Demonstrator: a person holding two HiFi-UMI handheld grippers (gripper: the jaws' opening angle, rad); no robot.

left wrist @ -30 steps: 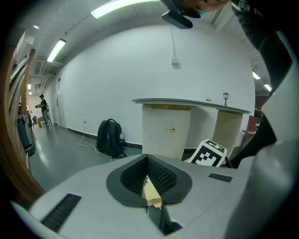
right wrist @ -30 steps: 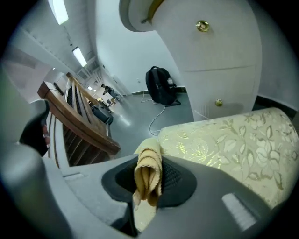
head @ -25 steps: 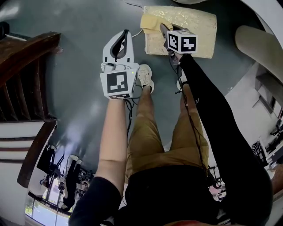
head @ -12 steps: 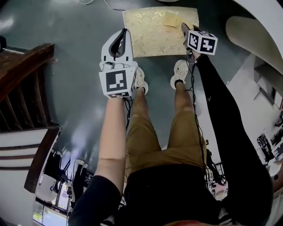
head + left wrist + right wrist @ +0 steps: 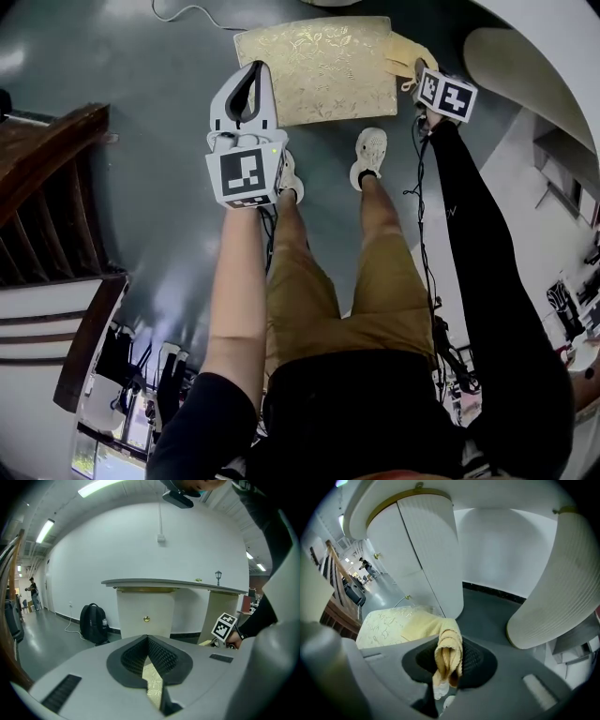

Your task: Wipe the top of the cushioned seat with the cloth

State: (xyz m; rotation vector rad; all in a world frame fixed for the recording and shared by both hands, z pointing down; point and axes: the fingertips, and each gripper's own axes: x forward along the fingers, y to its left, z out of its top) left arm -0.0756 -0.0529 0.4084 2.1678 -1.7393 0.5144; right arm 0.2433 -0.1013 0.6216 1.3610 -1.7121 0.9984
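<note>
Right gripper (image 5: pixel 448 667), jaws clamped on a folded yellow cloth (image 5: pixel 449 644), is at the right edge of the gold-patterned cushioned seat (image 5: pixel 314 67); we see the cloth trailing onto that edge of the cushion top. Left gripper (image 5: pixel 148 641), jaws together and holding nothing, overlaps the seat's near left edge in the head view. We stand on the grey floor (image 5: pixel 141 141) just before the seat.

A black backpack (image 5: pixel 95 624) stands ahead and to the left of the left tool (image 5: pixel 149 644), beside a white cabinet (image 5: pixel 136 606) with a brass knob (image 5: pixel 146 618). A fluted white column (image 5: pixel 429 555) rises beyond the right tool (image 5: pixel 447 667). A wooden railing (image 5: pixel 47 178) lies well off to the left tool's left.
</note>
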